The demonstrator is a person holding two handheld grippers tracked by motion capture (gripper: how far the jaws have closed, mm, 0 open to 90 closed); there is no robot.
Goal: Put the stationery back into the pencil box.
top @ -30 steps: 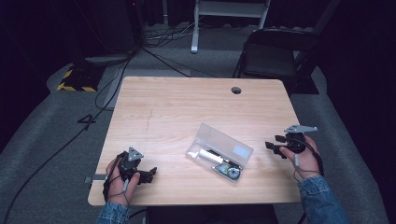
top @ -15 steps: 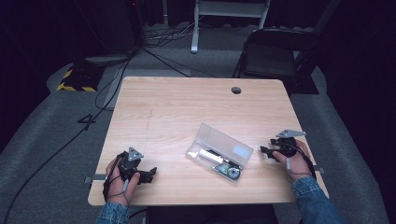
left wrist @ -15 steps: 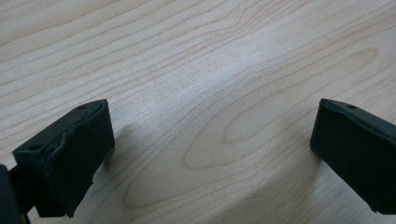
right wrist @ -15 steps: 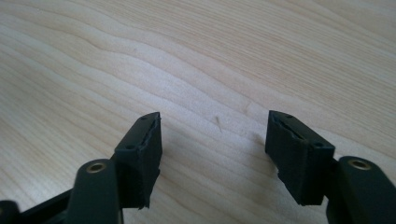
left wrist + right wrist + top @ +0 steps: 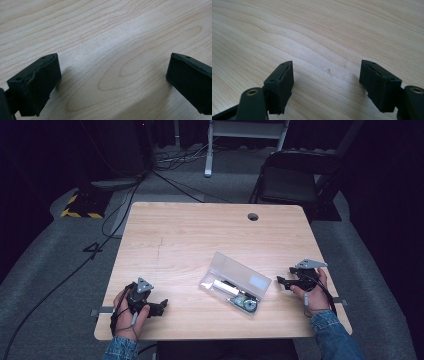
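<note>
while both grippers, left [image 5: 159, 306] and right [image 5: 281, 282], rest wide open and empty, the clear case [image 5: 235, 283] awaits; next probably the right reaching it

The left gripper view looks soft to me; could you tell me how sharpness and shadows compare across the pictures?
Left gripper view: wood grain fairly sharp, jaws blurred, soft shadow beside the left one. Right gripper view: much the same. High view: table evenly lit, surroundings dark.

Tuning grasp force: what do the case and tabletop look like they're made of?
Case: looks like clear hard plastic, glossy; its contents show through the lid. Tabletop: light wood or wood-look laminate, smooth satin; grain lines and a soft sheen show in the left gripper view. Which of the two, I can't tell.
</note>
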